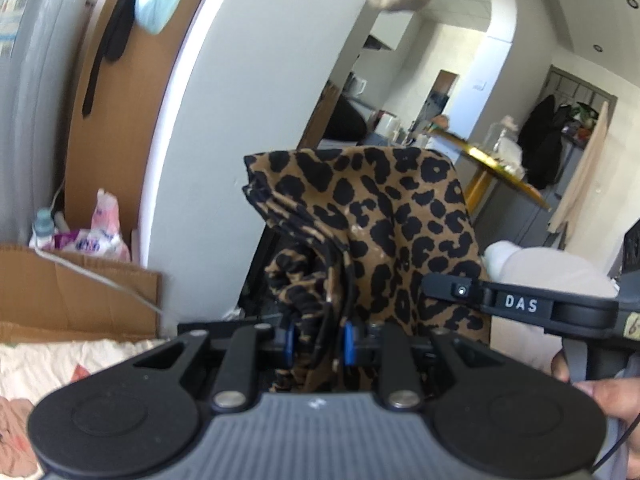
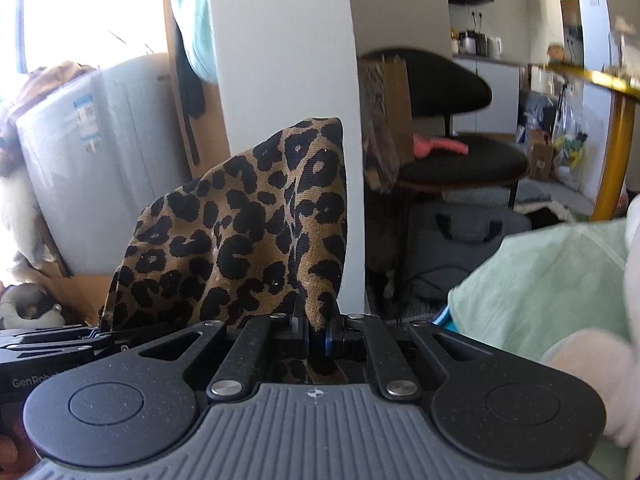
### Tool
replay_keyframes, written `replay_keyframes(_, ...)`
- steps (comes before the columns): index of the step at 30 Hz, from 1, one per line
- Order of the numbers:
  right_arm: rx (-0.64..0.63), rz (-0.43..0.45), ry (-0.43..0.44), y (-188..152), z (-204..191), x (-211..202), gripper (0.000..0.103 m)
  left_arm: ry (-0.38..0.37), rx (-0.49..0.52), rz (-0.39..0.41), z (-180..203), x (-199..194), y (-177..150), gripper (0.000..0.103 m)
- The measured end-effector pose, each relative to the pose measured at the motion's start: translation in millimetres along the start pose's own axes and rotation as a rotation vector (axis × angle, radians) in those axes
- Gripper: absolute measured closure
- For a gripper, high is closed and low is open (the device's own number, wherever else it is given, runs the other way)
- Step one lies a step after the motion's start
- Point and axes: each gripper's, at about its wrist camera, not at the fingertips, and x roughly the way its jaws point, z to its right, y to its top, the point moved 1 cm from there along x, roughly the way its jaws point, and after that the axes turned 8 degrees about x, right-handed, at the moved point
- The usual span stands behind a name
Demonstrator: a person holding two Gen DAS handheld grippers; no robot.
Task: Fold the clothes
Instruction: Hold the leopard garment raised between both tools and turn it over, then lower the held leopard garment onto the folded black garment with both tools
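**Leopard-print garment held aloft by both grippers**

Domestic room: white pillar [image 1: 248, 92] directly ahead, cardboard boxes [image 1: 80, 292] at its foot, black chair [image 2: 452, 128] and gold-edged table [image 1: 492, 164] beyond. Leopard-print garment [image 1: 384, 220] is raised off any surface, bunched between both tools. Left gripper [image 1: 318, 346]: blue-padded fingers pinched onto gathered folds and a black cord. Right gripper [image 2: 318, 334]: fingers pressed together on a fabric corner, cloth standing up above them. Mint-green cloth [image 2: 540, 280] lies to the right.
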Motion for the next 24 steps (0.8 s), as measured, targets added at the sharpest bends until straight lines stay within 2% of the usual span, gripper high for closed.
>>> replay_keyframes(10,0.023,-0.090,-0.024,-59,31,100,0.097,0.013,-0.014,-0.052,-38,79,-65,0.079)
replay_keyframes(17,-0.005,-0.089,-0.054,-92,49,158,0.097,0.012,-0.027,-0.057,-58,128,-100,0.079)
replay_keyframes(22,0.035,-0.084,-0.067,-115,66,202,0.097,-0.017,-0.039,-0.058,-79,167,-130,0.079)
replay_keyframes(24,0.014,-0.085,-0.077,-123,69,221,0.097,-0.031,-0.050,-0.063,-90,183,-143,0.079)
